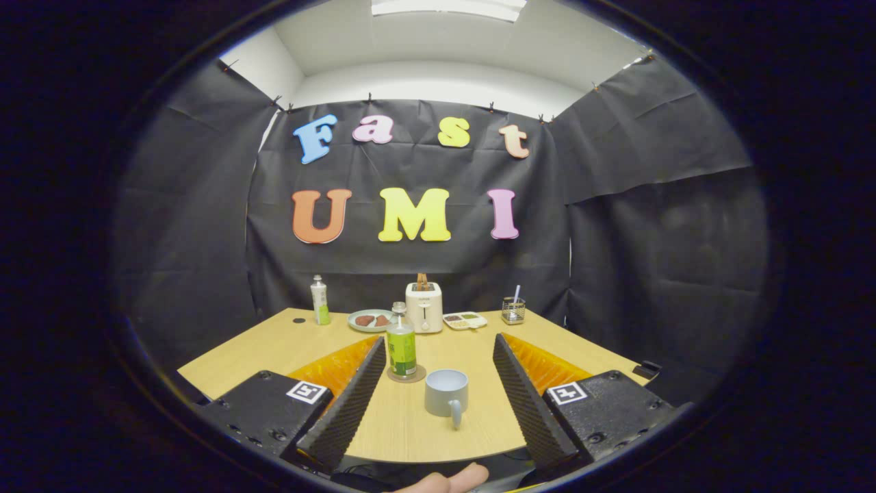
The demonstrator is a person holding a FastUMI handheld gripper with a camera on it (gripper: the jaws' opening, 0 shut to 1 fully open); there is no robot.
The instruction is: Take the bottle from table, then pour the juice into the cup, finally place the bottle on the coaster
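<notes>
Gripper (438, 390) fingers spread wide, holding nothing. Bottle (402, 349) stands upright on coaster (406, 375), cup (446, 392) just beside. Bottle looks light, rigid, probably slick; grab mid-body at the label.

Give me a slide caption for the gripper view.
Open gripper frames a green bottle standing on its coaster beside a mug.

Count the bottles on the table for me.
2: a green bottle on the coaster beside the cup, between the open fingers; a white bottle by the back wall.
</notes>
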